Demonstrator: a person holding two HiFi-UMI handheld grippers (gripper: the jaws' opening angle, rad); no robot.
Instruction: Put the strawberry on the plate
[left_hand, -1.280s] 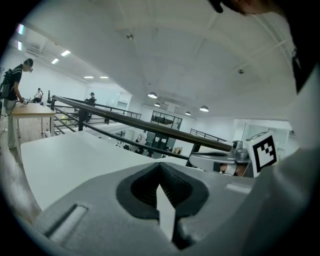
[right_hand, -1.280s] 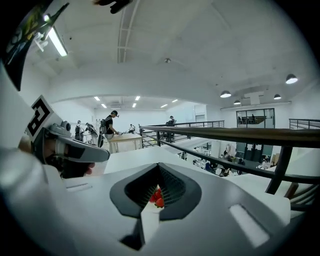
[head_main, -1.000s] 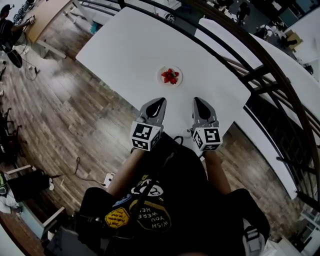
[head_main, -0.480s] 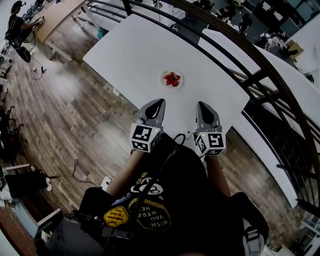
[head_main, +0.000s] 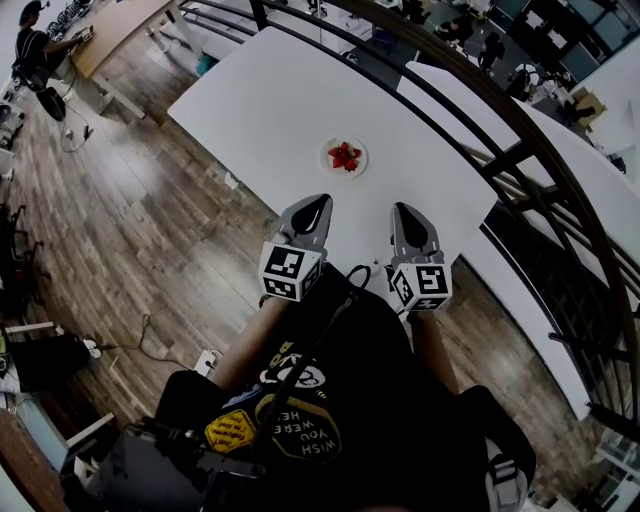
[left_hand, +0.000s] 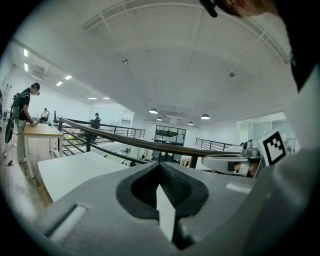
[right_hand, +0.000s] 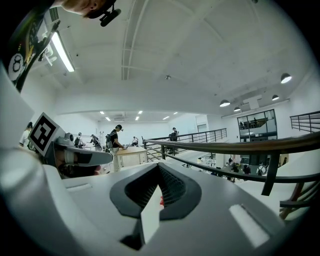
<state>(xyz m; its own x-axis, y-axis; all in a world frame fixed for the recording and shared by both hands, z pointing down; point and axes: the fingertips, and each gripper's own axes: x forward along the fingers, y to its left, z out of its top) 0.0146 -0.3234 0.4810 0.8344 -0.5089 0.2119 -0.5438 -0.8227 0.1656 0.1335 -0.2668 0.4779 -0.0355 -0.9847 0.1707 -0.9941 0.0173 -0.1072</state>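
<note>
A small white plate (head_main: 357, 168) sits mid-table on the white table (head_main: 260, 100), with red strawberries (head_main: 345, 155) piled on it. Both grippers hover side by side at the table's near edge, short of the plate, tips pointing toward it. My left gripper (head_main: 313, 203) is shut and holds nothing; in the left gripper view its jaws (left_hand: 160, 167) meet. My right gripper (head_main: 403, 208) is shut too, and in the right gripper view (right_hand: 159, 170) its dark pads touch, with a tiny red speck showing low in the slit between them. The two marker cubes sit near the person's lap.
A dark railing (head_main: 500, 110) runs along the table's far and right sides, with another white table (head_main: 560, 150) beyond it. Wooden floor (head_main: 120, 220) lies to the left. A person (head_main: 38, 45) stands at a desk far left. A black cable (head_main: 330, 320) crosses the lap.
The head view has shifted slightly; both grippers stay shut at the near table edge and the plate has not moved.
</note>
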